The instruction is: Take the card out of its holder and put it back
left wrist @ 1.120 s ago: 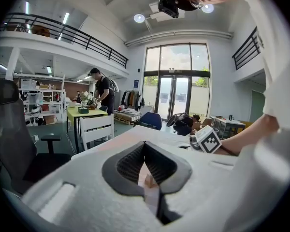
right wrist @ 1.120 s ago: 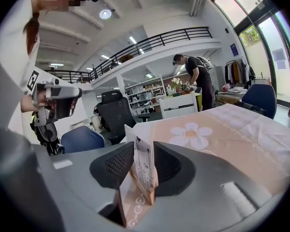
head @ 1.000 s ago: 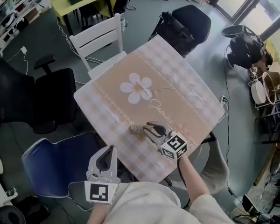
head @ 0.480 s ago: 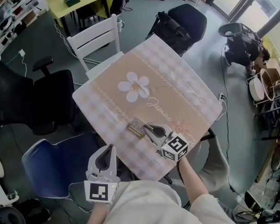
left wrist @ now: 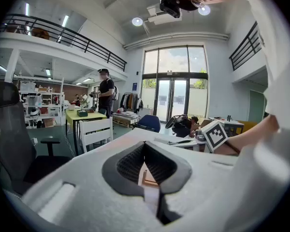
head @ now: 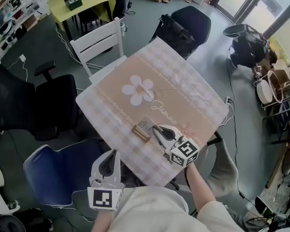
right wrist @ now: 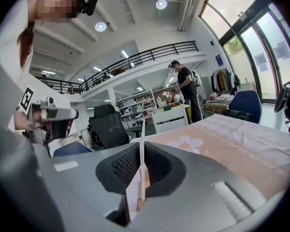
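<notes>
A small wooden card holder (head: 140, 132) lies near the front edge of the table with the flowered cloth (head: 183, 88). A pale card (head: 147, 124) stands just behind it, pinched by my right gripper (head: 156, 128). Those jaws have just been closing with the card between them. In the right gripper view the card (right wrist: 142, 129) runs edge-on between the pads, and that gripper (right wrist: 141, 149) is shut on it. Whether the card's lower edge still sits in the holder is hidden. My left gripper (head: 114, 153) hangs off the table's front left, shut and empty (left wrist: 145, 146).
A white chair (head: 99, 42) stands at the table's far left side, a black office chair (head: 43, 100) to the left, a blue chair (head: 58, 168) at the front left. A black chair with a bag (head: 191, 23) is behind. A person (left wrist: 105, 88) stands far off.
My right gripper has closed on the card and lifted slightly up and to the right; the card now shows apart from the wooden holder. The left gripper has stayed put.
</notes>
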